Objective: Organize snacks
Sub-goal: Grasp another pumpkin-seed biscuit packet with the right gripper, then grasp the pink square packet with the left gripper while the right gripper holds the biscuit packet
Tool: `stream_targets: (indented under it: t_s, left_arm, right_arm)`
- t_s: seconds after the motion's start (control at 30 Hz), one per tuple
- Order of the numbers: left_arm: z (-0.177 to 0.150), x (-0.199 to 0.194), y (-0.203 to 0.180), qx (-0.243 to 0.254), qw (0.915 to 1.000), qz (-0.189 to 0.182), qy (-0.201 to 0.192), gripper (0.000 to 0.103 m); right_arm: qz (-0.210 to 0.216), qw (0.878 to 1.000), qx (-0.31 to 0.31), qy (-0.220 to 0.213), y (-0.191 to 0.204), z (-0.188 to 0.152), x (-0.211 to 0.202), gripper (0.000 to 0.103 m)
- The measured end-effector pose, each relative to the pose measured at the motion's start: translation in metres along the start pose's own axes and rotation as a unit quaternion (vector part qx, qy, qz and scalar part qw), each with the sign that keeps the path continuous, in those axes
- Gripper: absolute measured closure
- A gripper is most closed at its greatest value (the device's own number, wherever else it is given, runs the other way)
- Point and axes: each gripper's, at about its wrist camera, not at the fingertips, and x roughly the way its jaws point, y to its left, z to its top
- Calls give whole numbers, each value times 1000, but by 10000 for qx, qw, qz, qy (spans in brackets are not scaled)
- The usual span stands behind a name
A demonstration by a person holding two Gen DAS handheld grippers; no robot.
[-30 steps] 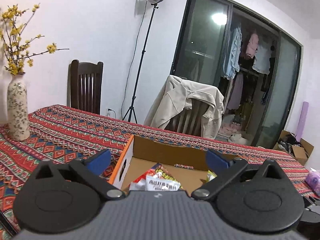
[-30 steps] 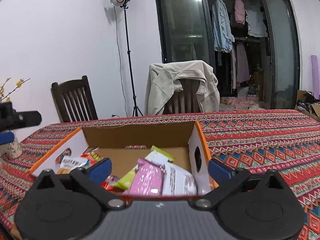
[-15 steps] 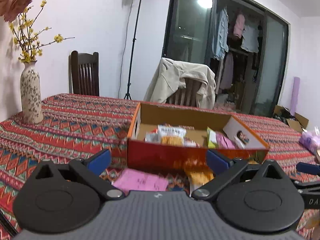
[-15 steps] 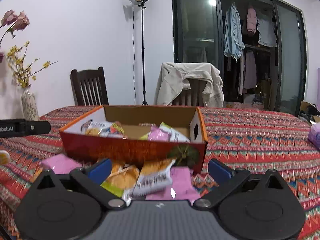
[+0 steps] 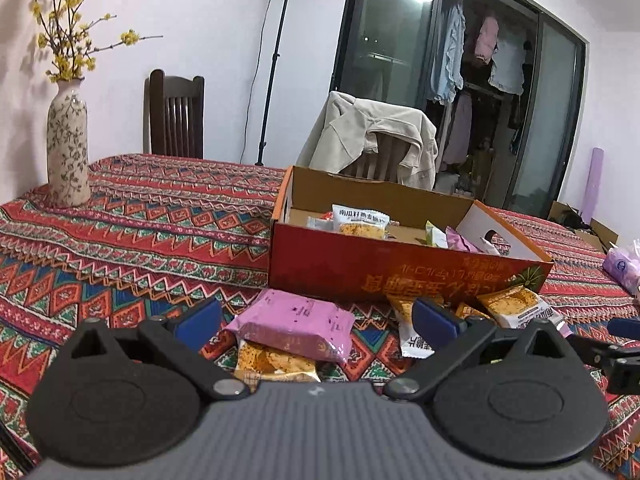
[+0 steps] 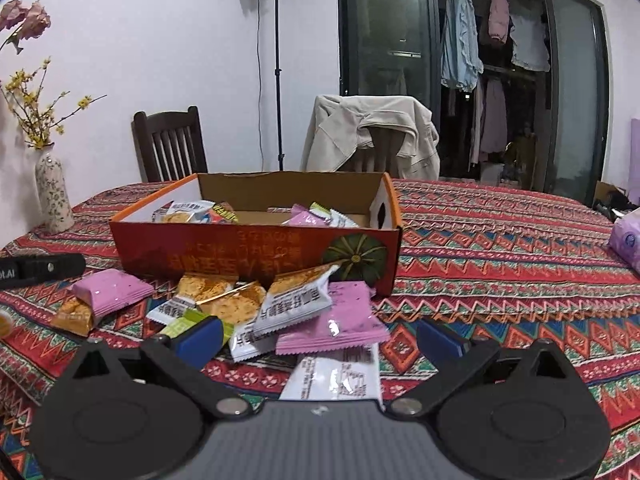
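While both tools hang low over the counter [image 6: 500, 248], left hand-held gripper [image 5: 316, 322] and right hand-held gripper [image 6: 318, 338] gape wide, empty. Loose snack packets [image 6: 304, 304] lie before the box [image 6: 256, 256]. Step: choosing a packet; next, close on one.

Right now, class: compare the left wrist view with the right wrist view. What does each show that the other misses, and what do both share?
Only the left wrist view shows the right tongs entering at its right edge, open. Only the right wrist view shows the pink flowers, the pumpkin picture on the box front, and a white packet nearest the camera. Both share the red snack box, the loose packets in front of it, the vase and the jacket-draped chair.
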Motion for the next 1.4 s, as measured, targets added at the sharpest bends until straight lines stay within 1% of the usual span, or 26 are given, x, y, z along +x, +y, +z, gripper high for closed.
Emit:
stream_targets:
  t_s: [0.2, 0.33, 0.43, 0.5, 0.63, 0.7, 0.77, 0.8, 0.87, 0.97, 1.03, 1.17, 1.23, 1.3, 1.4]
  left_arm:
    - [-2, 4, 5, -137, 9999, -37, 26, 0]
    - [-2, 4, 8, -239, 9997, -39, 27, 0]
    - [-3, 4, 9, -267, 9996, -35, 10, 0]
    - [-3, 5, 10, -295, 9995, -60, 31, 0]
    - [-3, 8, 12, -360, 9993, -81, 100, 0]
    - [-3, 9, 12, -372, 9992, -103, 116, 0]
    - [-4, 10, 12, -380, 9991, -111, 138, 0]
    - [-4, 10, 13, -393, 9990, -117, 149, 0]
    - [-4, 11, 13, -416, 9989, -125, 157, 0]
    - [-4, 11, 14, -423, 9989, -115, 162, 0]
    - [-4, 12, 14, -433, 9989, -103, 174, 0]
    - [-4, 13, 14, -435, 9988, -56, 211, 0]
    - [-4, 14, 12, -402, 9989, 13, 232, 0]
    - [-3, 13, 9, -316, 9991, 64, 278, 0]
    - [3, 10, 1, -43, 9995, 18, 315, 0]
  right_arm:
    - [-171, 9990, -406, 66, 3, 12, 3, 0]
    - [-243, 9976, -632, 140, 10, 24, 16, 0]
    - [-265, 9965, -754, 245, 20, 31, 34, 5]
    - [-263, 9955, -851, 323, 27, 33, 47, 14]
    - [-472, 9927, -980, 513, 36, 35, 72, 25]
    - [-482, 9921, -971, 637, 37, 33, 83, 33]
    - [-482, 9917, -976, 682, 38, 29, 88, 35]
    - [-471, 9917, -999, 666, 38, 27, 87, 39]
    - [-403, 9919, -1023, 629, 39, 27, 83, 55]
    - [-314, 9930, -1008, 526, 38, 24, 75, 56]
    - [-287, 9949, -888, 389, 34, 23, 68, 56]
    - [19, 9991, -409, -91, 21, 20, 45, 57]
    - [131, 9994, -221, -242, 14, 17, 39, 57]
    - [240, 9993, -68, -292, 11, 14, 38, 57]
    - [372, 9988, 13, -308, 8, 13, 36, 57]
